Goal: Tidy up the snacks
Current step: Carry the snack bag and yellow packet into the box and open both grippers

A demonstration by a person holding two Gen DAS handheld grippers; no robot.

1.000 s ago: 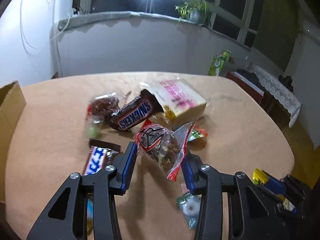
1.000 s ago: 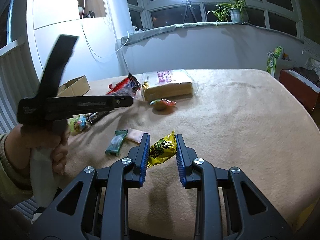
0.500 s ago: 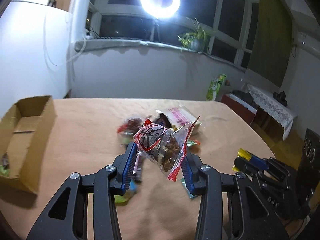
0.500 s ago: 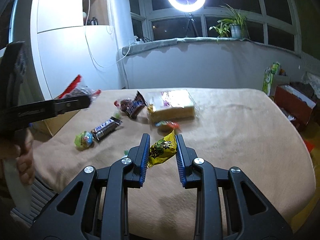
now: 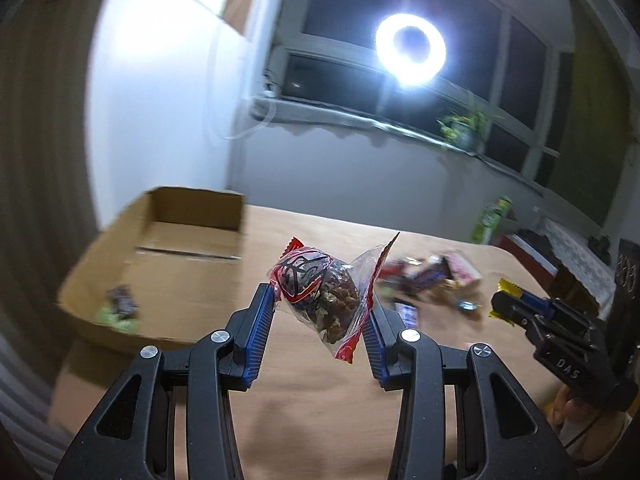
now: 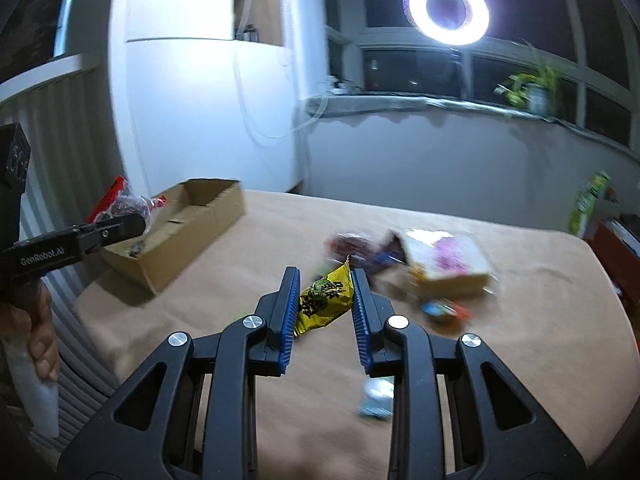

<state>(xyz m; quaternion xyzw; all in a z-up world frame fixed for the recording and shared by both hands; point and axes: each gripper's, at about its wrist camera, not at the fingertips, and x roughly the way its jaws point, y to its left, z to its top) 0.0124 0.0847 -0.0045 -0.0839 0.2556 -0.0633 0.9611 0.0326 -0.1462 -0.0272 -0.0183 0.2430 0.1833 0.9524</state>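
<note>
snacks are gripped in both grippers: the left gripper (image 5: 320,312) clamps a nut bag (image 5: 324,300), the right gripper (image 6: 325,306) a yellow packet (image 6: 326,300) (cardboard box (image 5: 160,256) nearby).

My left gripper (image 5: 320,316): matte black plastic, two angular arms with triangular cutouts, ribbed blue pads (image 5: 260,328) on the inner faces, round silver screw heads at the joints. Seen from the right wrist camera it's a slim black bar with white "GenRobot.AI" lettering on its side. My right gripper (image 6: 325,308): same black frame, same blue ribbed pads (image 6: 290,316), four silver screws; white "DAS" letters on its side from the left wrist camera. White handle grip under my left hand (image 6: 38,328).
</note>
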